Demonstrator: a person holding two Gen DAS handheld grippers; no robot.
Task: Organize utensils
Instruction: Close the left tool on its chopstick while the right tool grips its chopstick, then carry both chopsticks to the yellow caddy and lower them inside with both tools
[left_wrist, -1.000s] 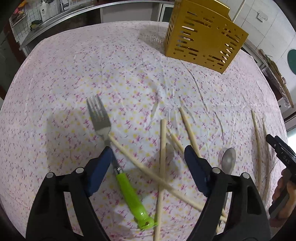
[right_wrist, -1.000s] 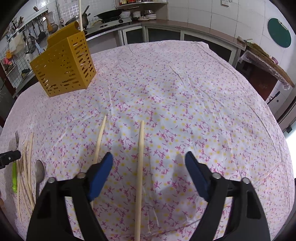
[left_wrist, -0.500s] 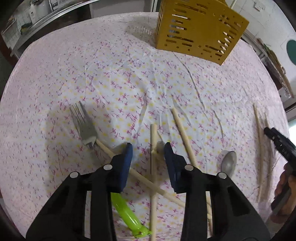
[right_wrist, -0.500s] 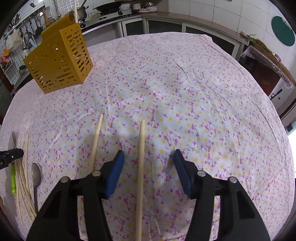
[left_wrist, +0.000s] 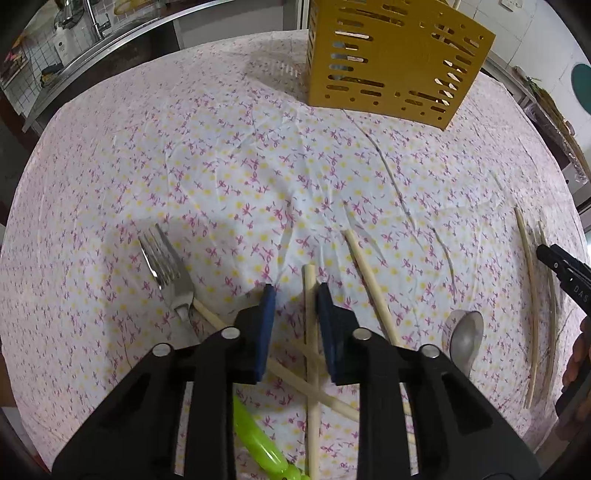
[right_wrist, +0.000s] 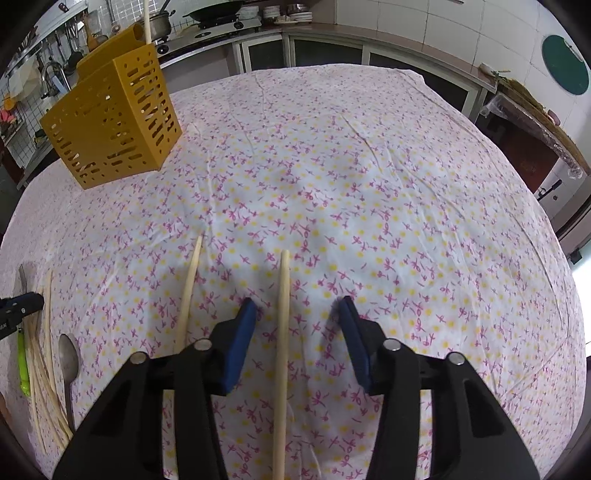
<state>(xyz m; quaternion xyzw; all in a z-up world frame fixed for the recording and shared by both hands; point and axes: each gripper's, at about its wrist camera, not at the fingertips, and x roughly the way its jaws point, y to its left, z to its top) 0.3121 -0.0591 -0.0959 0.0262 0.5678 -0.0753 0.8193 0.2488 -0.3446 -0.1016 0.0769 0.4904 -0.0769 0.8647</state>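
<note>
Blue-padded left gripper (left_wrist: 293, 290) and right gripper (right_wrist: 297, 304) are each closing around, not yet pinching, a wooden chopstick (left_wrist: 309, 295); no legible labels.

Both wrist views are evenly and brightly lit by diffuse light from above. The tablecloth (left_wrist: 280, 155) is well exposed, without blown highlights. Soft-edged shadows fall on the cloth just ahead of the left gripper (left_wrist: 293, 295) and the right gripper (right_wrist: 297, 306). The yellow holder (left_wrist: 395, 59) casts a faint slotted shadow to its left. The fork (left_wrist: 166, 273) and the spoon (left_wrist: 463, 338) carry mild specular glare. Fisheye distortion is strong: the desk edge bows, and the corners vignette to black. Focus is sharp at centre; detail softens toward the rim. No motion blur is evident.
</note>
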